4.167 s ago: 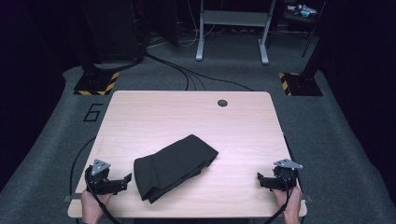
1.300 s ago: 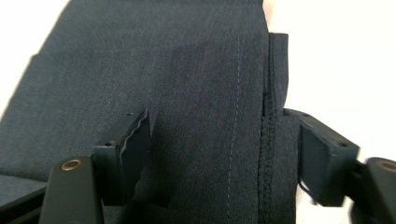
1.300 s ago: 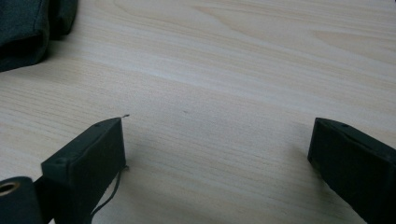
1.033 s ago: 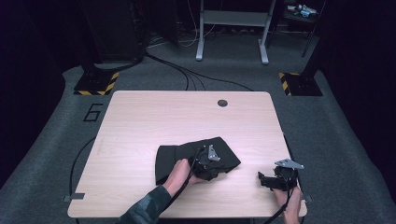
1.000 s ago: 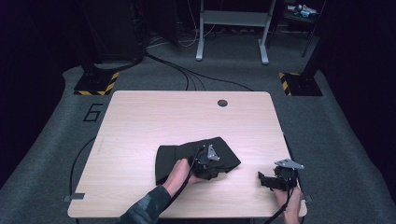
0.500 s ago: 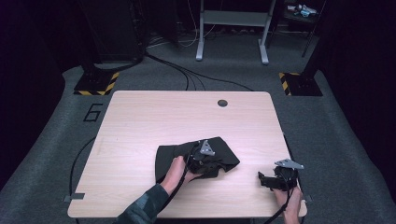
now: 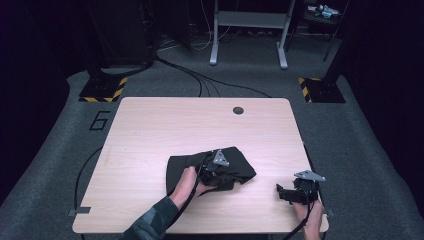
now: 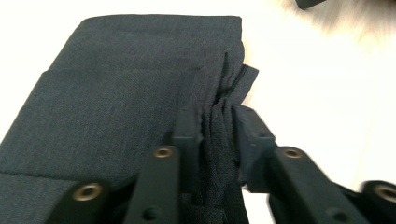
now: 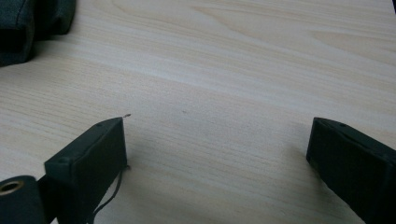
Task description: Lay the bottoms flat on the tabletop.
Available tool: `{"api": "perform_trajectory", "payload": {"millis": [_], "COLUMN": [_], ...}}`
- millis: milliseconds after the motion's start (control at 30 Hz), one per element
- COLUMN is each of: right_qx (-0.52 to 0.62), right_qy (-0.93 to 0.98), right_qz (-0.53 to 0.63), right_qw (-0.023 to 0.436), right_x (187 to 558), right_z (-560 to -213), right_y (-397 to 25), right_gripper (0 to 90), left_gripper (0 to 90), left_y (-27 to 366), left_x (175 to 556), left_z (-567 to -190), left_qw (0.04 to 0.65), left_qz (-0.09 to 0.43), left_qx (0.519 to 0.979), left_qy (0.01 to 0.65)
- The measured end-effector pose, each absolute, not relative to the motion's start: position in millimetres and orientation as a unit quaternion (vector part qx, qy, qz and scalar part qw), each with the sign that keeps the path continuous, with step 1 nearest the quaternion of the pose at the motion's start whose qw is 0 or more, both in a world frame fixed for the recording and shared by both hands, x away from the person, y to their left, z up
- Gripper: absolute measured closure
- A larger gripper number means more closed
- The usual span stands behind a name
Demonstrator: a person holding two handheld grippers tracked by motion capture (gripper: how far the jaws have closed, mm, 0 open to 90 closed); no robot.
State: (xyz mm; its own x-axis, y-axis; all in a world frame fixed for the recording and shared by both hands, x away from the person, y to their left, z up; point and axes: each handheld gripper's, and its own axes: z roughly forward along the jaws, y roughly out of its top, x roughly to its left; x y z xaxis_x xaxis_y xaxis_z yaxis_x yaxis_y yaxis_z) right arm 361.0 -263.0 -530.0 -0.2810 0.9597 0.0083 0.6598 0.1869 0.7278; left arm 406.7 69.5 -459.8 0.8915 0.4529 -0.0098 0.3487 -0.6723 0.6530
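A folded dark cloth (image 7: pixel 210 170) lies at the front middle of the light wooden table (image 7: pixel 165 130). My left gripper (image 7: pixel 226 172) rests on the cloth's right part, shut on a bunched edge of it. In the left gripper view the cloth's edge (image 8: pixel 224 140) is pinched between the two black jaws, and the flat folded cloth (image 8: pixel 121 79) spreads to the left. My right gripper (image 7: pixel 282 192) lies on the table near the front right corner, open. In the right gripper view its fingers (image 9: pixel 93 154) stand wide apart over bare wood, and a corner of the cloth (image 9: pixel 28 23) shows top left.
A round cable hole (image 7: pixel 238 110) sits near the table's far edge. Beyond the table, cables (image 7: pixel 200 80) run across grey carpet among a metal frame (image 7: pixel 247 35) and yellow-black striped bases (image 7: pixel 102 92). A "6" is marked on the floor (image 7: pixel 100 121) at the left.
My left gripper went from the front left table corner to the cloth and shut on its right edge, drawing it leftward and bunching it in the last second. The right gripper stayed put.
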Motion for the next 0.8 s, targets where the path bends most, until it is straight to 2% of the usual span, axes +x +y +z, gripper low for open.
{"api": "perform_trajectory", "payload": {"millis": [133, 300, 400, 800], "right_qx": [0.552, 0.552, 0.551, 0.551], "right_qy": [0.734, 0.734, 0.734, 0.735], "right_qz": [0.320, 0.319, 0.320, 0.318], "right_qw": [0.235, 0.234, 0.234, 0.235], "right_x": [361.0, 361.0, 361.0, 360.8], "right_z": [-530.0, -529.9, -529.9, -529.9], "right_y": [-263.0, -262.9, -262.9, -262.0], "right_gripper": [4.4, 4.4, 4.4, 4.3], "left_gripper": [78.5, 79.2, 79.3, 79.6], "left_y": [71.8, 81.3, 95.9, 143.2], "left_x": [406.2, 407.4, 409.1, 404.7], "left_z": [-456.9, -444.1, -428.0, -404.3], "left_qw": [0.350, 0.371, 0.396, 0.433], "left_qz": [0.085, 0.099, 0.126, 0.167], "left_qx": [0.907, 0.895, 0.876, 0.842], "left_qy": [0.221, 0.226, 0.244, 0.274]}}
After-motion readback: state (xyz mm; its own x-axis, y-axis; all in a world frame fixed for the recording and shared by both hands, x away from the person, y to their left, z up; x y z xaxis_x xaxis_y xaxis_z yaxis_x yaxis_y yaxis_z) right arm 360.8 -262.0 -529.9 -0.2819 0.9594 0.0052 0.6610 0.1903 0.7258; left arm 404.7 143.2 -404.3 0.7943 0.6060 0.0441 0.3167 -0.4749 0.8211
